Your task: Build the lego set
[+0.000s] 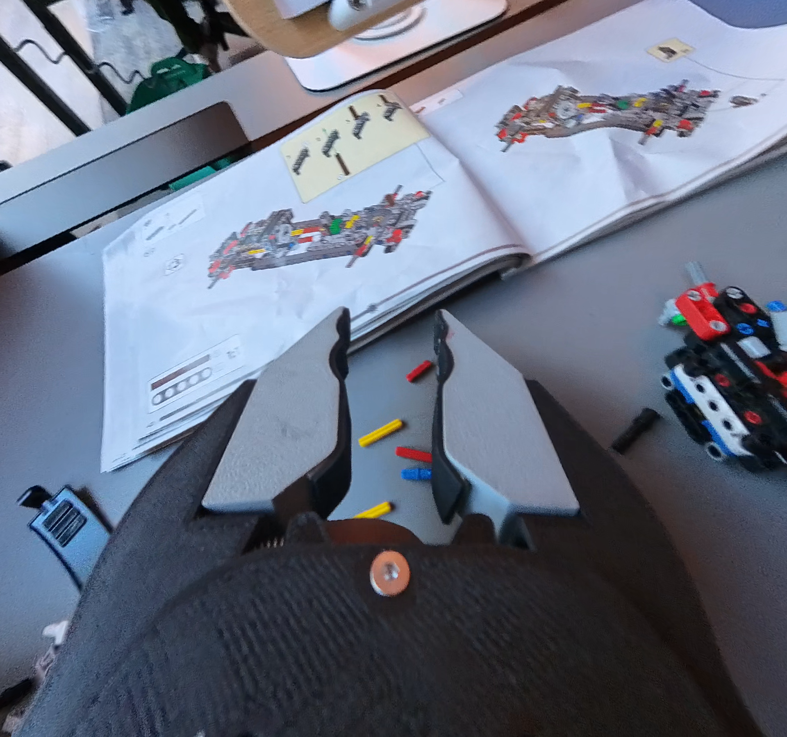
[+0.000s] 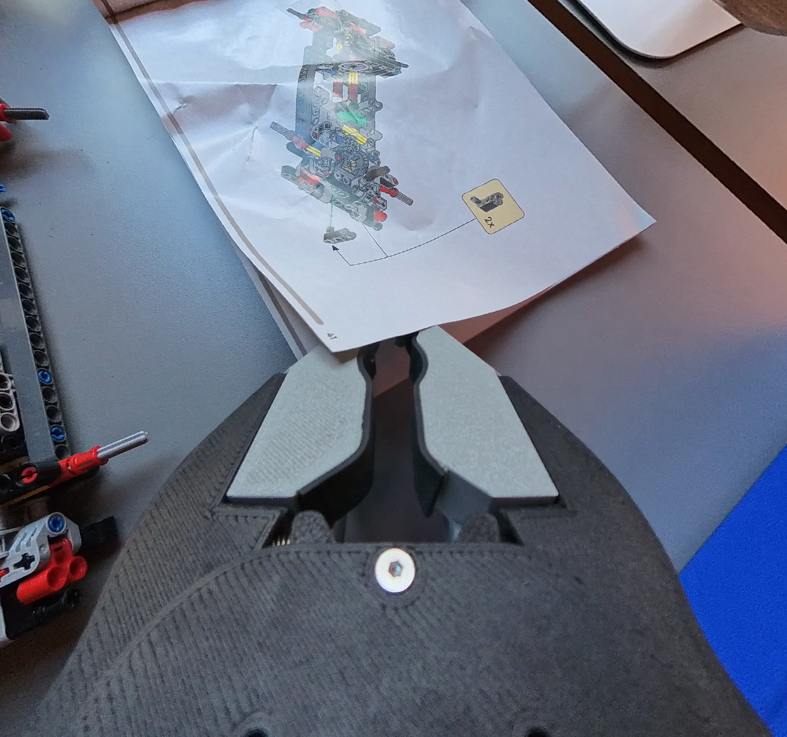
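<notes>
Right fingers (image 2: 419, 343) pinch page (image 2: 383, 290) corner.

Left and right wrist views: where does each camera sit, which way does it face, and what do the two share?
Left wrist view: on the left gripper, looking along its spread fingers over loose pegs on the grey table to the open booklet.
Right wrist view: on the right gripper, facing a lifted booklet page whose near edge covers its fingertips.
Shared: booklet, table, brick model. Only each gripper's own fingers and black body show.

Red (image 1: 418, 370), yellow (image 1: 380, 432), blue (image 1: 415, 474) pins; grey table (image 1: 575, 358)
</notes>
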Demonstrator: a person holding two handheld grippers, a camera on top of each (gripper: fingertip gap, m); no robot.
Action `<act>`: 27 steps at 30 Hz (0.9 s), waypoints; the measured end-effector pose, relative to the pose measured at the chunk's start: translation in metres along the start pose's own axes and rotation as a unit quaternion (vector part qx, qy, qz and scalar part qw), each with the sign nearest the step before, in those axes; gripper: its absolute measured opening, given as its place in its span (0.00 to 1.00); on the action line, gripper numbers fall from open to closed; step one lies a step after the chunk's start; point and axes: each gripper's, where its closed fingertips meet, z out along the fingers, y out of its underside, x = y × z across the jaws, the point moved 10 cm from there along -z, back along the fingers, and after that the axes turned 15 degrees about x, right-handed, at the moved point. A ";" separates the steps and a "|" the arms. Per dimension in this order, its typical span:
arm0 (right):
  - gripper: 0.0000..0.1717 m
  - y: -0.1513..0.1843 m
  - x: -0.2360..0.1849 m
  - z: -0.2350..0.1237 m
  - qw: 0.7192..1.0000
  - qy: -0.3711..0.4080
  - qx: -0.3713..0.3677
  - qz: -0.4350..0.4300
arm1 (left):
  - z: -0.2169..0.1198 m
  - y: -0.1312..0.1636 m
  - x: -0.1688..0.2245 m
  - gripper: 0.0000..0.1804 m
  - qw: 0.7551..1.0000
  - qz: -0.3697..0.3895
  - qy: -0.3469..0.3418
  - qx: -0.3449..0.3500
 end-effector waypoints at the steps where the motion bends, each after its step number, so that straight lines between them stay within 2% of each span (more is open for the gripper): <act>1: 0.05 0.000 0.000 0.000 1.000 0.000 0.000 0.001 | 0.000 0.000 0.004 0.20 1.000 0.007 0.010 -0.003; 5: 0.05 0.000 0.001 0.000 1.000 -0.002 0.000 0.003 | -0.001 0.000 0.009 0.20 0.999 0.020 0.038 -0.011; 9: 0.05 0.000 0.001 0.000 1.000 -0.002 0.000 0.004 | -0.005 0.001 0.028 0.23 0.979 -0.011 0.199 -0.039; 14: 0.05 0.000 0.000 0.000 1.000 -0.001 0.000 0.003 | -0.010 0.013 0.051 0.22 0.949 0.051 0.298 -0.085; 16: 0.05 0.000 0.000 0.000 1.000 -0.001 0.000 0.002 | -0.012 0.015 0.059 0.14 0.941 0.052 0.324 -0.087; 18: 0.05 0.000 0.000 0.000 1.000 -0.001 0.000 0.002 | -0.013 0.015 0.058 0.02 0.940 0.056 0.324 -0.090; 22: 0.05 0.000 0.000 0.000 1.000 -0.001 0.000 0.003 | -0.014 0.017 0.044 0.01 0.945 0.051 0.306 -0.101; 27: 0.05 0.000 0.000 0.000 1.000 -0.001 0.000 0.002 | -0.027 0.021 0.020 0.01 0.940 0.050 0.312 -0.125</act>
